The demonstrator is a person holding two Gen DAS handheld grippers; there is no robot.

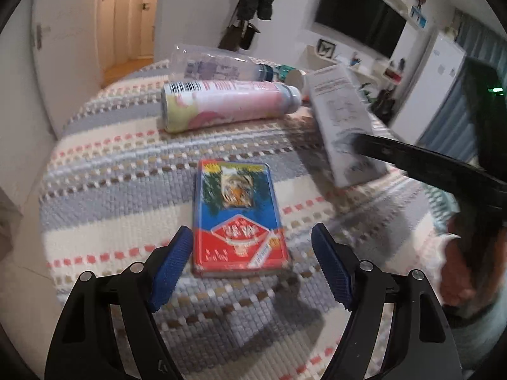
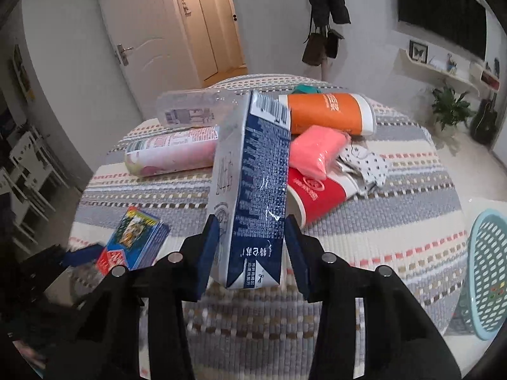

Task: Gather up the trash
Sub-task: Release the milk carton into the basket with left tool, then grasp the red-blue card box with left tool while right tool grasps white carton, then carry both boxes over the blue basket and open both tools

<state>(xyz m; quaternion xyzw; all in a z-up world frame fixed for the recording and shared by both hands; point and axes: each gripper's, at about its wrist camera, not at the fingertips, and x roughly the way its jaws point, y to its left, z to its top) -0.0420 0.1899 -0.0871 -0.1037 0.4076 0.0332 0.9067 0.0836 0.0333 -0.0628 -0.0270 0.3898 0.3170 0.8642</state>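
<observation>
Left wrist view: we see the left gripper with its jaws spread wide on either side of the red-and-blue packet, which lies flat on the striped cloth; the blue pads stand apart from its edges, so nothing is held.
Right wrist view: we see the right gripper with jaws about half closed on the blue-and-white carton, both pads against its near end.
Carton position: it lies lengthwise away from us, in front of the pink bottle, orange cup and red cup.
Basket: a teal mesh basket sits at the right edge of the cloth, well apart from the carton.
Step in hand: we judge the right side is securing the carton while the left lines up on the packet.
Next move, right: lift the carton clear of the cups, then carry it to the basket.
Next move, left: lower further and close squarely across the packet's narrow width.
Caution: the packet is thin and flat; pads may slide over it.
</observation>
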